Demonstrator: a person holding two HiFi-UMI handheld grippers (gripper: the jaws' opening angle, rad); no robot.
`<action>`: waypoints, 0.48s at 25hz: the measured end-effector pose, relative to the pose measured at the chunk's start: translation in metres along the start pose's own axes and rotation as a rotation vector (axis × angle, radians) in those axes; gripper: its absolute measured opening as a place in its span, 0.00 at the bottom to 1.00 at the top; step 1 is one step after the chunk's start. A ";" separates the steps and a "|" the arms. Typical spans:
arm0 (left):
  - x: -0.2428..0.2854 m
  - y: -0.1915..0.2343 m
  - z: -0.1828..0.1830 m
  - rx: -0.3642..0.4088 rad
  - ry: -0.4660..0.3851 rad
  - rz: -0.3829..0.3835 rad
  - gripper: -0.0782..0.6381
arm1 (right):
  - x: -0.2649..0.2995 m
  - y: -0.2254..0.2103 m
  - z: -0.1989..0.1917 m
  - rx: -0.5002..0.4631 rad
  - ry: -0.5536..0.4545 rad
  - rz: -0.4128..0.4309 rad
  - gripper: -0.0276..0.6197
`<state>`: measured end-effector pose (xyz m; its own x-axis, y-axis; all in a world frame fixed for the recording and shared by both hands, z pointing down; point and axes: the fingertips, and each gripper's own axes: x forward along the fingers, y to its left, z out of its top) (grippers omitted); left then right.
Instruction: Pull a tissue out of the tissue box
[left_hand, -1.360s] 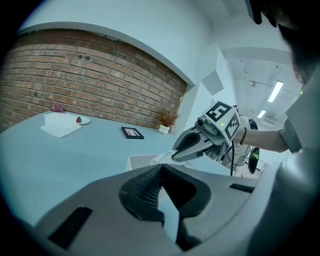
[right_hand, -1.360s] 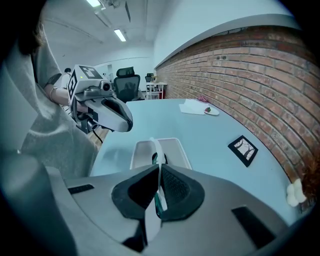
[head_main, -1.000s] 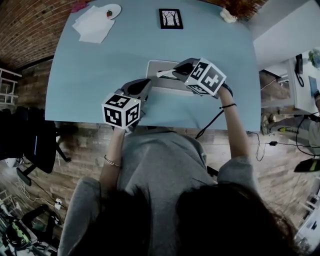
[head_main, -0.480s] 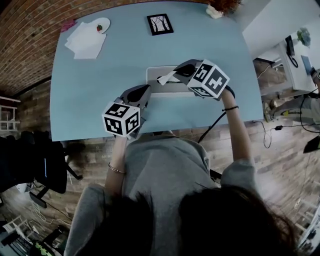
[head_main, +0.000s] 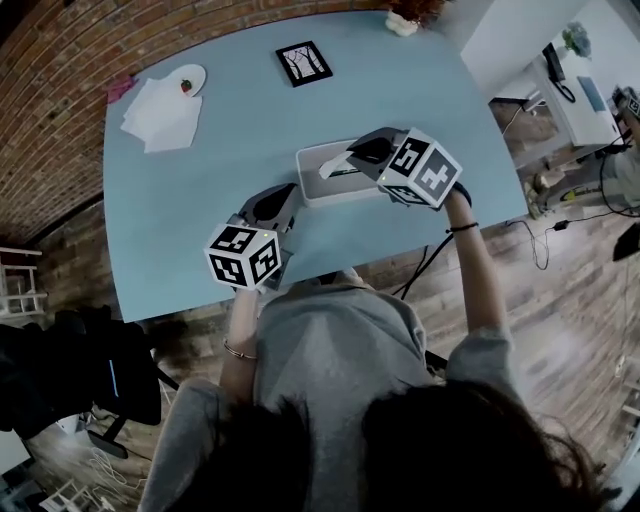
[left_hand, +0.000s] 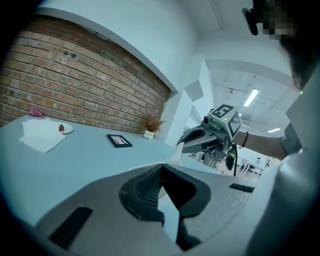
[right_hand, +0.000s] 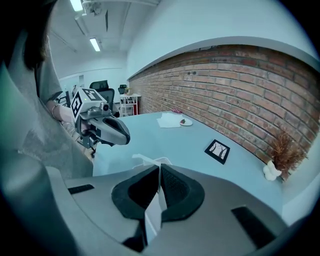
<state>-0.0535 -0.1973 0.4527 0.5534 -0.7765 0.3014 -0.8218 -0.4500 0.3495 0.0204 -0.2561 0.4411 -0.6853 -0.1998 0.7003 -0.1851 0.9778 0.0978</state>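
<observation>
On the blue table (head_main: 200, 190), in the head view, the tissue box (head_main: 315, 188) is sitting near the front edge, between the two grippers. The right gripper (head_main: 350, 156) is hovering just above the box, its jaws pinching a white tissue (head_main: 328, 167) that is standing up out of the box's top. The left gripper (head_main: 288, 197) is hanging near the box's left front corner, its jaws pressed together. Whether it is touching the box is not clear. Far back on the table, some white paper napkins (head_main: 160, 112) and a small plate (head_main: 186, 78) are lying at the left corner. A framed picture (head_main: 303, 62) is lying flat further right.

In the left gripper view, the pads are meeting at their tips with nothing between them, and only table is showing through the gap below. The right gripper is showing across to the right, raised above the table.

In the right gripper view, the pads are clamping a strip of tissue, and its crumpled end is poking out past the tips. The left gripper is showing at the left, closed like a beak.
</observation>
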 end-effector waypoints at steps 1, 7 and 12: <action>-0.001 0.001 0.001 0.003 0.000 -0.008 0.11 | 0.000 0.001 0.002 0.006 -0.001 -0.011 0.05; -0.008 0.005 0.008 0.024 0.000 -0.056 0.11 | -0.007 0.005 0.013 0.048 -0.022 -0.073 0.05; -0.012 0.003 0.017 0.036 -0.013 -0.092 0.11 | -0.014 0.007 0.015 0.087 -0.045 -0.126 0.05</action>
<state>-0.0650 -0.1969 0.4349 0.6249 -0.7370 0.2576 -0.7722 -0.5349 0.3430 0.0180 -0.2478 0.4209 -0.6831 -0.3252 0.6540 -0.3308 0.9360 0.1199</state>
